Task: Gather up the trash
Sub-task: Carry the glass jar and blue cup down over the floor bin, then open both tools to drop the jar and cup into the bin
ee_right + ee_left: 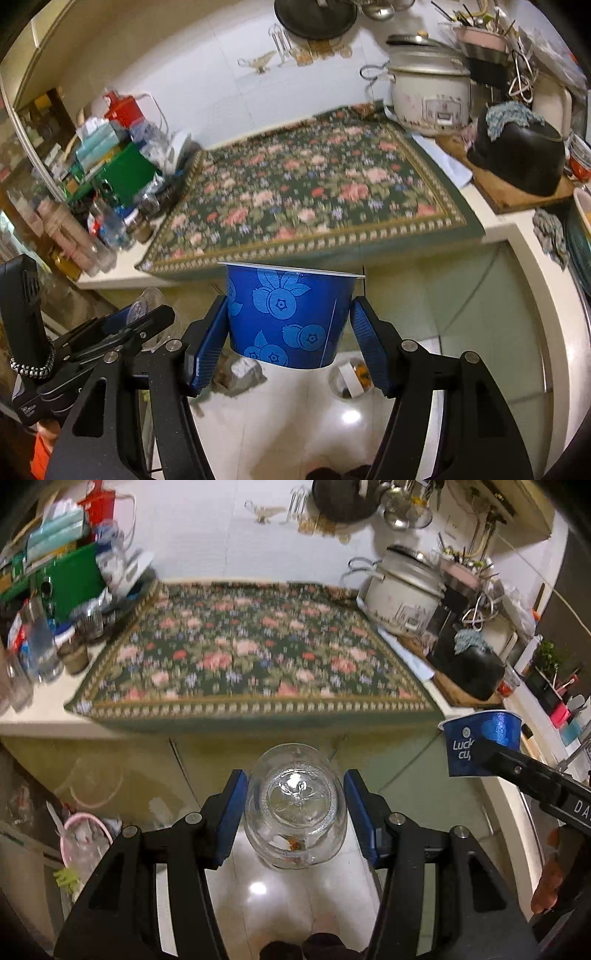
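My right gripper (290,332) clamps a blue blueberry-printed paper cup (290,317) between its pads, upright, below the floral cloth's (314,184) front edge. My left gripper (293,812) pinches a clear plastic bottle (295,805), base toward the camera, with that cup at its three o'clock.

A clear plastic bottle (295,805) sits between the blue pads of the left gripper (293,812), its moulded base facing the camera and its body pointing away, held in the air above the glossy floor. A blue paper cup (290,317), printed with blueberries and the words "Lucky cup", stands upright with its white rim on top, clamped between the pads of the right gripper (290,332), also in the air
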### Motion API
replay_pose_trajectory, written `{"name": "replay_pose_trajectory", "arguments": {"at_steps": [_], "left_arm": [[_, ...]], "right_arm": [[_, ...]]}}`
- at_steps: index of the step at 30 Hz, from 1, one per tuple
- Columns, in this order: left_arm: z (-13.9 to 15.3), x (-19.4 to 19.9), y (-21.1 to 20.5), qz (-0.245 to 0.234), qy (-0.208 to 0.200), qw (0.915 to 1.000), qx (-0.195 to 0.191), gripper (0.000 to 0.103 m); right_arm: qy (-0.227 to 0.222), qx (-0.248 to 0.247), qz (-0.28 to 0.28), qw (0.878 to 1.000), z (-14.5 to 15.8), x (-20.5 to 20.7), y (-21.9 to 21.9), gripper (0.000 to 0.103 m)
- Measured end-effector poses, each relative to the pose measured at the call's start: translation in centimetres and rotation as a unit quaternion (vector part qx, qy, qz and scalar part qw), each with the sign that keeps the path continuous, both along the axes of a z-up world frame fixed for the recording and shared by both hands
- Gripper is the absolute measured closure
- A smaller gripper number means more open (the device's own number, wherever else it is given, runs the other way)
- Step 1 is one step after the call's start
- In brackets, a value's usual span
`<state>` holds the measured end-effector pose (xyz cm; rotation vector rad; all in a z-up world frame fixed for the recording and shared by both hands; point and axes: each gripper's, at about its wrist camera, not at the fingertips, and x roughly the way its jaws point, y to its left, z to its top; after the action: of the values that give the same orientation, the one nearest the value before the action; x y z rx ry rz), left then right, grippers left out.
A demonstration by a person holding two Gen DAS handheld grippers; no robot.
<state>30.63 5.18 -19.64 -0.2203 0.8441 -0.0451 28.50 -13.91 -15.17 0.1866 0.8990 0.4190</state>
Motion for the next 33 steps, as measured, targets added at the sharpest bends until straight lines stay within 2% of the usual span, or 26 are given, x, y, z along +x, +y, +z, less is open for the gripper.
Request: {"name": "replay_pose_trajectory", "arguments": {"at_steps": [3, 8, 13, 18, 23, 27, 30, 33], "left_arm": [[-2.6, 0.3, -0.4, 0.005, 0.019, 0.9998, -0.004, 0.050], [-9.6, 1.7, -1.0, 0.029, 0.055, 0.9981, -0.002, 0.050], [-18.3, 3.2, -1.6, 0.054, 0.077, 0.9956, -0.002, 0.050], [-26.9, 4.3, -1.8, 0.077, 0.084, 0.9933, -0.019, 0.050], [-34.6, 5.2, -1.7, 0.087, 0.094, 0.9916, -0.018, 0.050], [-40.3, 5.7, -1.3, 0.093, 0.102, 0.9902, -0.021, 0.050], [-43.3, 6.3, -1.1, 0.091, 0.110, 0.9892, -0.033, 0.050], [-45.6, 7.2, -1.2, 0.086, 0.123, 0.9879, -0.035, 0.050]], "right_arm": [[0.026, -0.005, 0.003, 1.000, -3.1, 1.1, -0.3, 0.040], [0.058, -0.016, 0.006, 0.998, -9.3, 2.6, -0.8, 0.040], [0.097, -0.021, 0.021, 0.995, -18.3, 4.9, -1.4, 0.040], [0.123, -0.032, 0.050, 0.991, -27.3, 6.6, -0.8, 0.040], [0.145, -0.041, 0.077, 0.986, -36.1, 7.6, 0.8, 0.040], [0.166, -0.043, 0.103, 0.980, -41.9, 8.3, 1.9, 0.039], [0.178, -0.049, 0.116, 0.976, -44.6, 8.8, 2.2, 0.039], [0.175, -0.058, 0.112, 0.977, -45.8, 8.9, 2.1, 0.039]]}}
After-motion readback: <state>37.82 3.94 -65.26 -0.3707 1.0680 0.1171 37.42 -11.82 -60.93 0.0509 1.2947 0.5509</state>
